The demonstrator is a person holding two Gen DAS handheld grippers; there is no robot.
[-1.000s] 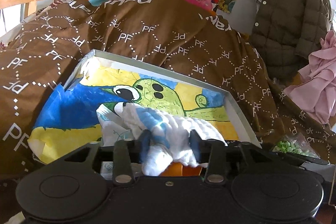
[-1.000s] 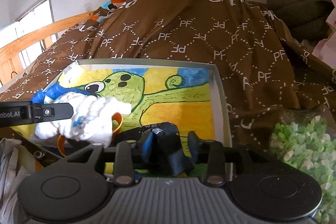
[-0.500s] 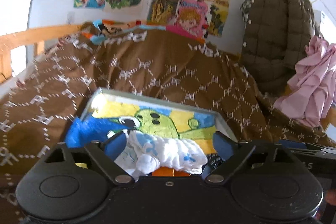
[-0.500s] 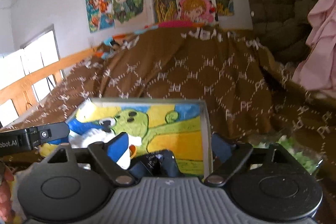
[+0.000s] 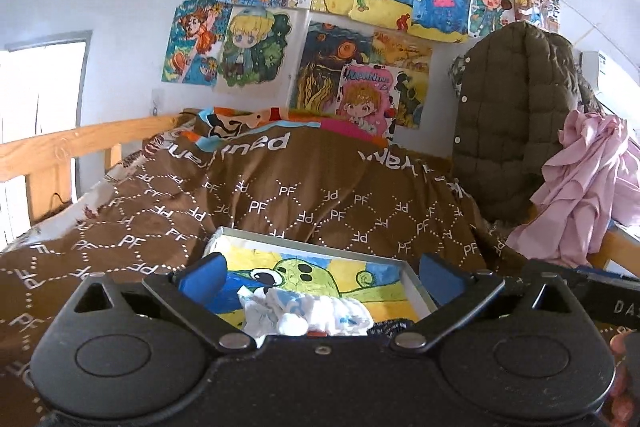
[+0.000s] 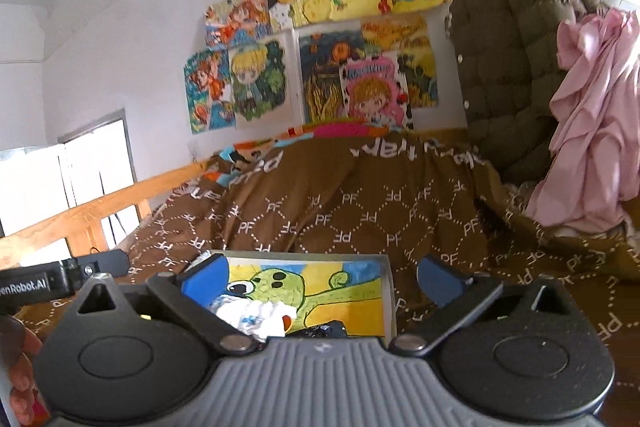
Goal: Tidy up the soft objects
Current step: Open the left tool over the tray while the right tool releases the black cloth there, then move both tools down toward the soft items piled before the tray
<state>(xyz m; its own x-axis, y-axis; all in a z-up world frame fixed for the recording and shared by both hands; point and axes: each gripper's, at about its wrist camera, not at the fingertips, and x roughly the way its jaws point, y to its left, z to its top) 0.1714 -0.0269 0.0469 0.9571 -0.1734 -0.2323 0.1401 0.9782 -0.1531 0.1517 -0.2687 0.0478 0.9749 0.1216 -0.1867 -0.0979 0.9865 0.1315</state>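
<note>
A white and blue soft cloth (image 5: 308, 315) lies in a shallow grey box (image 5: 420, 291) with a green cartoon drawing on its floor, on the brown PF bedspread. My left gripper (image 5: 320, 273) is open and empty, raised above and behind the cloth. In the right wrist view the cloth (image 6: 252, 315) lies in the box (image 6: 388, 291) beside a dark soft item (image 6: 324, 331) at the near edge. My right gripper (image 6: 318, 277) is open and empty above the box.
The brown bedspread (image 5: 320, 195) covers the bed, with a wooden rail (image 5: 80, 143) at left. An olive quilted jacket (image 5: 516, 115) and a pink garment (image 5: 580, 187) hang at right. Drawings (image 5: 340, 27) cover the wall. The left gripper's body (image 6: 60, 277) shows at the right view's left edge.
Both grippers have opened, letting go of the white cloth and the dark item into the box, and have pulled up and back from it.
</note>
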